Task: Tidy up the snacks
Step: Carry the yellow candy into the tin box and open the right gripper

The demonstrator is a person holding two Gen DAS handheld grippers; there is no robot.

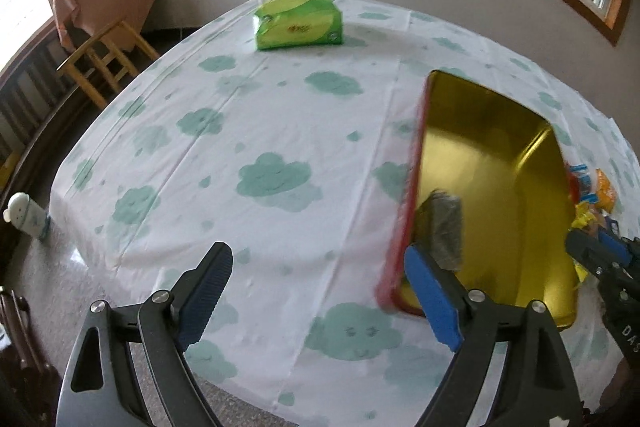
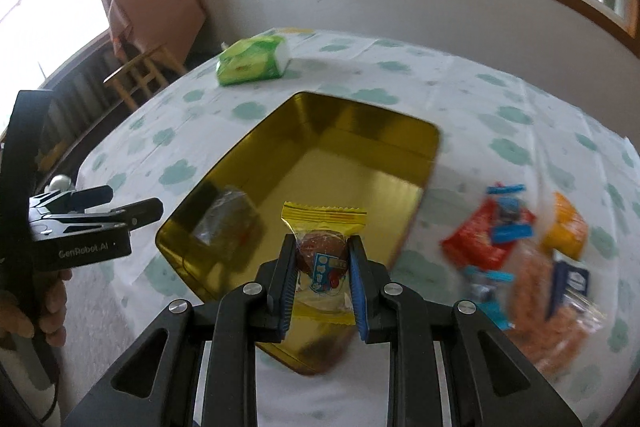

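A gold tin (image 2: pixel 360 131) with a red outside lies open on the cloud-print tablecloth, and a grey snack packet (image 2: pixel 228 223) lies in its near left corner. My right gripper (image 2: pixel 322 247) is shut on a yellow-edged clear packet (image 2: pixel 324 215) with a brown sweet inside, held over the tin's near end. My left gripper (image 1: pixel 316 259) stands open with nothing between its fingers, just left of the tin (image 1: pixel 492 187); its right finger overlaps the red rim. The grey packet (image 1: pixel 442 227) shows just past that finger. The left gripper (image 2: pixel 134 201) also appears at the right wrist view's left edge.
Several loose snack packets (image 2: pixel 520 247) lie in a pile right of the tin. A green tissue pack (image 1: pixel 298 21) sits at the table's far side. A wooden chair (image 1: pixel 108 55) under a brown cloth stands beyond the table. A hand (image 2: pixel 48 315) grips the left tool's handle.
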